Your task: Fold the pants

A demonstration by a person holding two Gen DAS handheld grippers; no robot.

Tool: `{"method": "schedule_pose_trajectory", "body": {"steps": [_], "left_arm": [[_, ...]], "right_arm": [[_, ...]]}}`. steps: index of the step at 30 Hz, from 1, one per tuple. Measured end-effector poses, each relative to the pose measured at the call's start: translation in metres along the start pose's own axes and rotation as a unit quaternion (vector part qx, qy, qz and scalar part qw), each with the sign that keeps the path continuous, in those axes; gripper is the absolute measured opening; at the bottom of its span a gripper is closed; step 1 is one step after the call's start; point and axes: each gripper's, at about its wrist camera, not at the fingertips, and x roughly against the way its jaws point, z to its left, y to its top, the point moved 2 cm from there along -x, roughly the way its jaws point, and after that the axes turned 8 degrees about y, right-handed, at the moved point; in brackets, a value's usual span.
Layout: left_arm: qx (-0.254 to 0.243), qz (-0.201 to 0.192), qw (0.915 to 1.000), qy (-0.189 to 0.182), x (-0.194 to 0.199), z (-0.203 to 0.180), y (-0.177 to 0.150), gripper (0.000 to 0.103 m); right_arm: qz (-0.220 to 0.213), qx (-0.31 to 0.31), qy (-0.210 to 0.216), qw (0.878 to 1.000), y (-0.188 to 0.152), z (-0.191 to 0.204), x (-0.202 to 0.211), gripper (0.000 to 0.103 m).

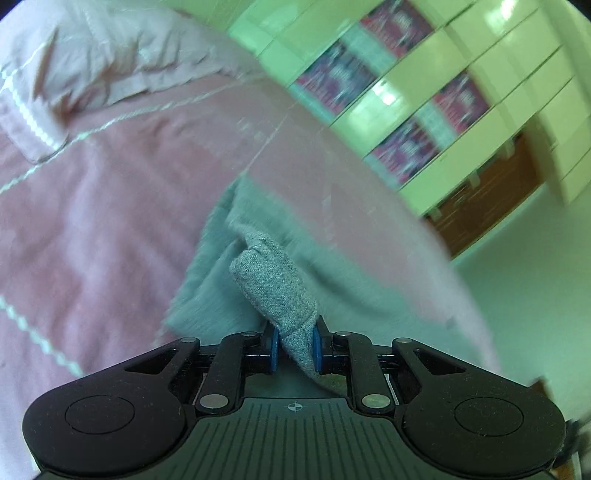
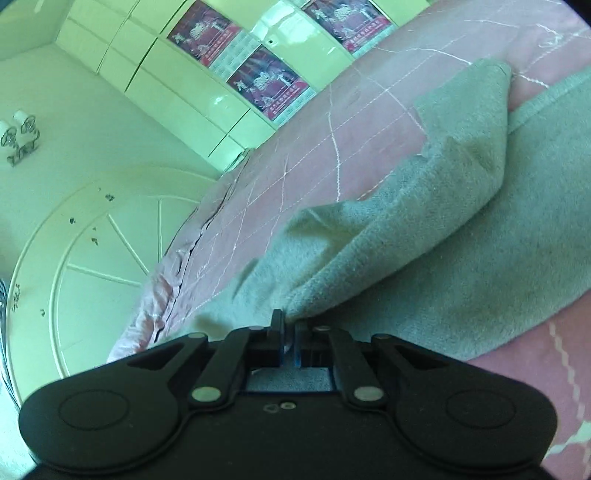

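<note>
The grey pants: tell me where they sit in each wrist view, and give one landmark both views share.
Left wrist view: the grey pants run from lower centre up to mid-frame, a bunched fold pinched in the left gripper.
Right wrist view: they fill the centre and right, a lifted fold rising from the right gripper, shut on the cloth.
Shared landmark: the pink bedspread beneath them; also the pale cabinets with posters.

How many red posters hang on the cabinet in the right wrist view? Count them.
3: one at the top centre, one below it to the right, one at the top right. The bed may hide others.
</note>
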Motion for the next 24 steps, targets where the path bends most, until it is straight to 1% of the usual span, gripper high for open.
{"method": "schedule_pose_trajectory", "body": {"steps": [1, 3, 4, 7, 9, 10, 11, 12, 13, 16, 18, 19, 20, 21, 22, 23, 24], "left_arm": [[0.02, 0.012, 0.9997, -0.006, -0.005, 0.009, -0.004, 0.018], [0.048, 0.009, 0.9986, -0.022, -0.004, 0.017, -0.006, 0.018], [0.051, 0.007, 0.9984, -0.022, -0.003, 0.017, -0.007, 0.018], [0.046, -0.007, 0.9986, -0.026, 0.004, 0.009, -0.002, 0.018], [0.033, -0.03, 0.9981, -0.043, 0.012, 0.001, 0.007, 0.018], [0.014, -0.021, 0.9995, -0.018, 0.01, -0.003, 0.009, 0.018], [0.004, 0.001, 0.9999, 0.017, 0.002, -0.002, 0.008, 0.018], [0.019, 0.022, 0.9994, 0.019, -0.006, 0.002, 0.006, 0.018], [0.028, 0.026, 0.9992, 0.015, -0.006, 0.005, 0.005, 0.018], [0.032, 0.005, 0.9993, 0.018, 0.004, -0.001, 0.005, 0.019], [0.03, -0.003, 0.999, 0.033, 0.009, -0.008, 0.002, 0.022], [0.03, -0.011, 0.9986, 0.041, 0.014, -0.013, -0.001, 0.031], [0.027, -0.021, 0.9983, 0.046, 0.019, -0.018, -0.003, 0.051], [0.02, -0.04, 0.9976, 0.053, 0.027, -0.025, -0.005, 0.064], [0.012, -0.058, 0.9953, 0.077, 0.035, -0.033, -0.008, 0.1], [0.003, -0.074, 0.9908, 0.113, 0.042, -0.041, -0.012, 0.103], [-0.005, -0.083, 0.9869, 0.138, 0.047, -0.047, -0.015, 0.103]], "right_arm": [[0.038, -0.011, -0.026, 0.999, -0.008, -0.01, -0.012, 0.0], [0.028, -0.024, -0.011, 0.999, -0.013, -0.018, -0.01, 0.0], [0.023, -0.03, -0.009, 0.999, -0.012, -0.018, -0.009, 0.0], [0.022, -0.028, -0.007, 0.999, -0.009, -0.015, -0.008, 0.0], [0.014, -0.035, 0.006, 0.999, -0.006, -0.012, -0.005, 0.0], [0.014, -0.032, 0.008, 0.999, -0.006, -0.012, -0.005, 0.0], [0.024, -0.029, 0.004, 0.999, -0.007, -0.013, -0.009, 0.0], [0.03, -0.03, -0.004, 0.999, -0.009, -0.016, -0.011, 0.0], [0.028, -0.036, -0.002, 0.999, -0.009, -0.019, -0.012, 0.0], [0.028, -0.039, 0.001, 0.999, -0.009, -0.018, -0.01, 0.0], [0.031, -0.047, 0.007, 0.998, -0.008, -0.019, -0.01, 0.0], [0.033, -0.052, 0.014, 0.998, -0.006, -0.02, -0.007, 0.006], [0.03, -0.049, 0.017, 0.998, -0.004, -0.018, -0.004, 0.016], [0.023, -0.038, 0.014, 0.999, -0.002, -0.014, 0.001, 0.021], [0.015, -0.022, 0.006, 1.0, 0.001, -0.01, 0.008, 0.032], [0.007, -0.012, -0.001, 1.0, 0.004, -0.008, 0.015, 0.045], [-0.003, -0.004, -0.005, 1.0, 0.006, -0.007, 0.023, 0.05]]}}
